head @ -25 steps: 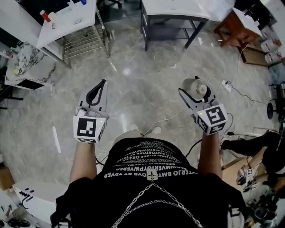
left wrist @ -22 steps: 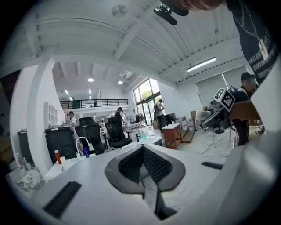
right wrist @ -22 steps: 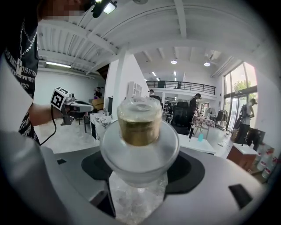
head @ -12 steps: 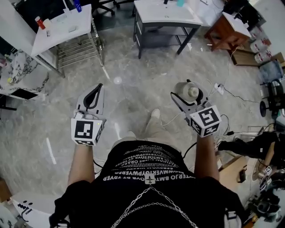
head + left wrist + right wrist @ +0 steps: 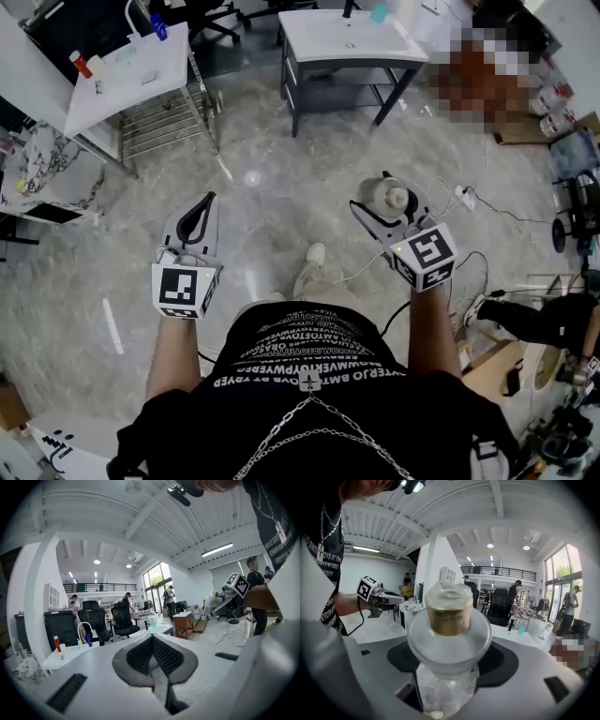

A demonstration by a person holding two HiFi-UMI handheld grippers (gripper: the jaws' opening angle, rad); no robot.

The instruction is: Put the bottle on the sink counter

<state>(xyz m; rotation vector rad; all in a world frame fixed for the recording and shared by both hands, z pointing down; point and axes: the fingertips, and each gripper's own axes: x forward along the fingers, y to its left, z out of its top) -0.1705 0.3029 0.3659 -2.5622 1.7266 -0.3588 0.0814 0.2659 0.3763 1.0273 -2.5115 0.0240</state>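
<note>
On our left, the left gripper point(image 5: 207, 201) hangs empty, its jaws pressed together. To the right, our right gripper point(image 5: 379, 208) grasps the bottle point(image 5: 390, 197), its jaws spread wide around the body. We judge this the carrying step: the sink counter point(image 5: 330, 39) stands well ahead. Next we must walk up, lower the bottle onto a bare part of its top, then let go.
</note>
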